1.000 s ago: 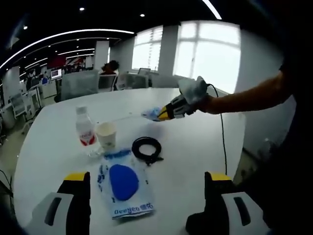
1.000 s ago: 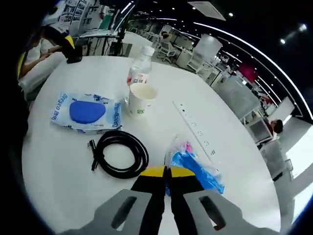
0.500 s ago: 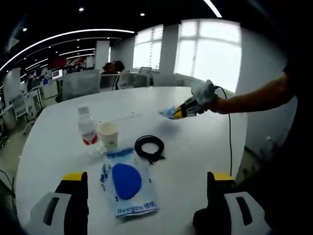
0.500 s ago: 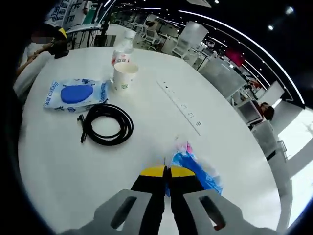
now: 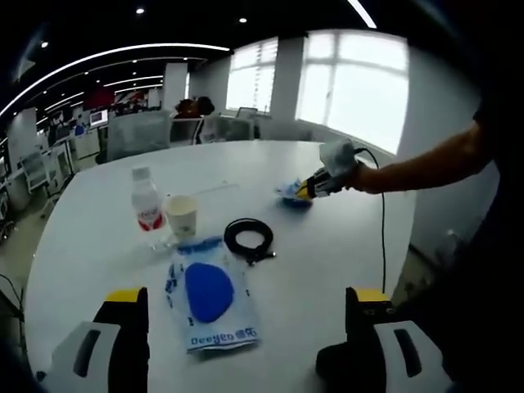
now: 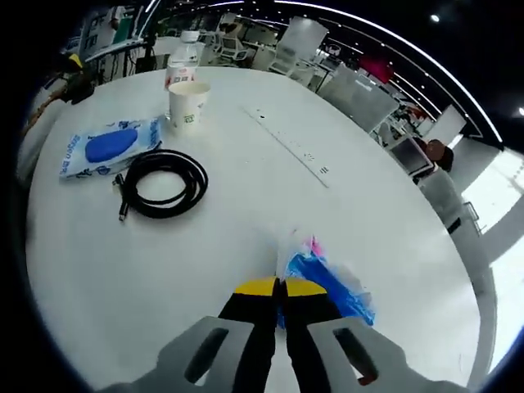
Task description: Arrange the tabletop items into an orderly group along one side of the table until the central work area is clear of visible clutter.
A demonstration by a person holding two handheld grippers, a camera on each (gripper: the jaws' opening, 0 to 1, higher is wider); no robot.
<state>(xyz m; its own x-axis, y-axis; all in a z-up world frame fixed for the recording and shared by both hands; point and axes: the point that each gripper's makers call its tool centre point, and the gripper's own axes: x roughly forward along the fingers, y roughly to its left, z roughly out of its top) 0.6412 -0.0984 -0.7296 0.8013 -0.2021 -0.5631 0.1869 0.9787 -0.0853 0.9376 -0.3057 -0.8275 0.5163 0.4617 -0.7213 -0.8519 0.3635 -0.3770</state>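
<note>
Left gripper [image 5: 246, 327]: jaws spread wide, holding nothing, over table [image 5: 98, 205]. Ahead, left to right: bottle [image 5: 146, 210], cup [image 5: 181, 218], pouch [image 5: 210, 293], cable [image 5: 249, 239]. Right gripper [image 6: 278, 288]: clamped on blue bag [image 6: 327, 286], possibly just above table.

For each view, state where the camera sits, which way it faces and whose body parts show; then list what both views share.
Left gripper view: rides the left gripper, jaws wide apart, facing across the table toward windows; a person's forearm brings in the right gripper.
Right gripper view: rides the right gripper, jaws shut on a blue bag, facing across the table toward office desks.
Shared: bottle, cup, cable, packet, blue bag.
</note>
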